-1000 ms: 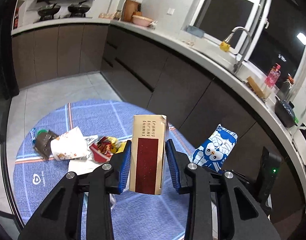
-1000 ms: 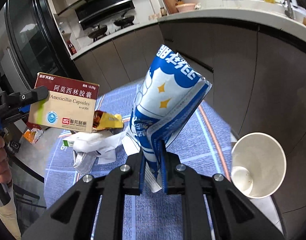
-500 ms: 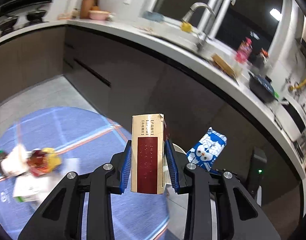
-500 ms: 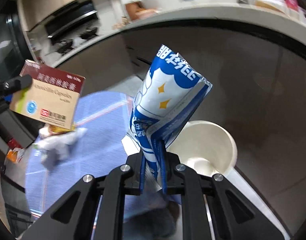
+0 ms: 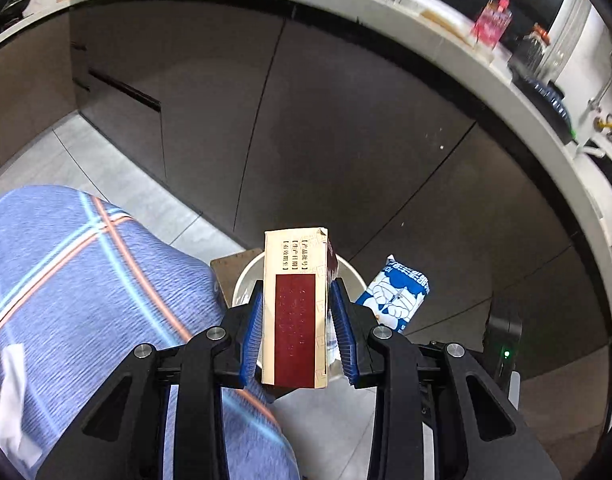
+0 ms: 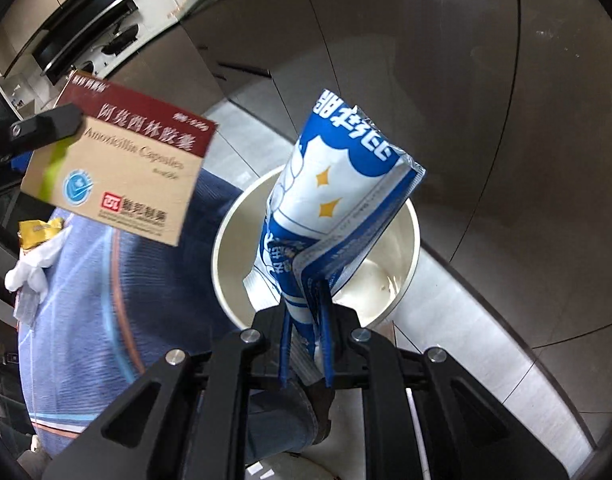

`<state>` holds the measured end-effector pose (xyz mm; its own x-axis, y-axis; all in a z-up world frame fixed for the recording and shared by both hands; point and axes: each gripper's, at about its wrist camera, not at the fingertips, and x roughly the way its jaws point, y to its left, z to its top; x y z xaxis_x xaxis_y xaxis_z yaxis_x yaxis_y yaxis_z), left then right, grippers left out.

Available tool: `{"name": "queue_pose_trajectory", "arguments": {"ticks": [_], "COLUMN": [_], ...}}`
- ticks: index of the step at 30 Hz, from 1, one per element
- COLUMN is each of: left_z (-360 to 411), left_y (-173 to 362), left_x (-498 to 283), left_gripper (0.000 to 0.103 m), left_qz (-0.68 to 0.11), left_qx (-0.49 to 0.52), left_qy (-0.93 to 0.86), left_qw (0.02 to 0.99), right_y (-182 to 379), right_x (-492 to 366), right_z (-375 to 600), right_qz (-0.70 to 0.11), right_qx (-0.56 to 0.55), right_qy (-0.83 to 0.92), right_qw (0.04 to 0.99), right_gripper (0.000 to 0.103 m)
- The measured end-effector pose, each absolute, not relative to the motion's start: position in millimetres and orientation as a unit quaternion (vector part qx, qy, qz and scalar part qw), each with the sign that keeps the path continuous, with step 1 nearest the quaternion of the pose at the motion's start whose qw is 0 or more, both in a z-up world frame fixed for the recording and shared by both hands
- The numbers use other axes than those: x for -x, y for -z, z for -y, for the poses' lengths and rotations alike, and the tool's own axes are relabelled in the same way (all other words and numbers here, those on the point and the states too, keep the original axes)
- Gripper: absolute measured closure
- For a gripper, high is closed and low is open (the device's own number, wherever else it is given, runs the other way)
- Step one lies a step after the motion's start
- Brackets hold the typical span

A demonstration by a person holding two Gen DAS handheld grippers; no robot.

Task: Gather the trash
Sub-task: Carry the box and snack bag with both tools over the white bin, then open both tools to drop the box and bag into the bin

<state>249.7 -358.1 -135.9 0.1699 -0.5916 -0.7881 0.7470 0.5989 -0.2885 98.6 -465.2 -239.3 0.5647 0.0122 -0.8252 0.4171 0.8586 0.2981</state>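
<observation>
My left gripper [image 5: 295, 332] is shut on a red and tan medicine box [image 5: 295, 312] and holds it upright above the white trash bin [image 5: 245, 280]. My right gripper [image 6: 304, 344] is shut on a blue and white snack wrapper [image 6: 338, 208] and holds it over the same bin [image 6: 229, 232], which stands on the floor by the dark cabinets. The box [image 6: 117, 168] also shows at the left of the right wrist view, and the wrapper [image 5: 396, 300] at the right of the left wrist view.
A round table with a blue checked cloth [image 5: 73, 280] lies to the left, with a yellow packet [image 6: 35, 230] and crumpled white paper [image 6: 33, 268] on it. Dark cabinet fronts [image 5: 326, 120] curve behind the bin under a grey counter [image 5: 446, 32].
Both grippers have swung right, away from the table's trash pile, to above the white bin. Each still holds its item.
</observation>
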Motion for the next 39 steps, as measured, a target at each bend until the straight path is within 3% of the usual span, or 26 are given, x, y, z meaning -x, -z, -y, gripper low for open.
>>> {"name": "queue_pose_trajectory", "arguments": {"ticks": [8, 25, 27, 29, 33, 38, 39], "left_z": [395.5, 423.5, 422.9, 417.1, 413.1, 406.9, 404.7], "left_y": [176.0, 216.9, 218.0, 215.7, 210.3, 202.8, 203.0], "left_x": [-255.3, -261.7, -263.9, -260.8, -264.4, -267.4, -269.4], "left_gripper": [0.073, 0.069, 0.062, 0.042, 0.029, 0.009, 0.009], "left_qz": [-0.489, -0.495, -0.491, -0.483, -0.473, -0.458, -0.458], "left_qx": [-0.125, -0.177, -0.177, -0.175, -0.167, -0.153, -0.152], "left_qy": [0.429, 0.394, 0.392, 0.387, 0.387, 0.376, 0.374], "left_qw": [0.75, 0.754, 0.758, 0.766, 0.774, 0.791, 0.792], "right_y": [273.7, 289.8, 288.9, 289.0, 284.4, 280.8, 281.4], "right_x": [-121.5, -143.1, -142.4, -138.1, -130.3, -127.6, -127.2], "right_z": [477.9, 479.3, 476.5, 477.3, 478.2, 476.0, 476.1], "right_qz": [-0.48, -0.5, -0.499, -0.496, -0.487, -0.482, -0.481], "right_qx": [-0.254, -0.24, -0.239, -0.235, -0.221, -0.209, -0.207], "right_qy": [0.103, 0.098, 0.1, 0.099, 0.098, 0.097, 0.096], "right_qw": [0.833, 0.826, 0.827, 0.83, 0.839, 0.846, 0.847], "right_gripper": [0.089, 0.085, 0.081, 0.076, 0.067, 0.047, 0.037]}}
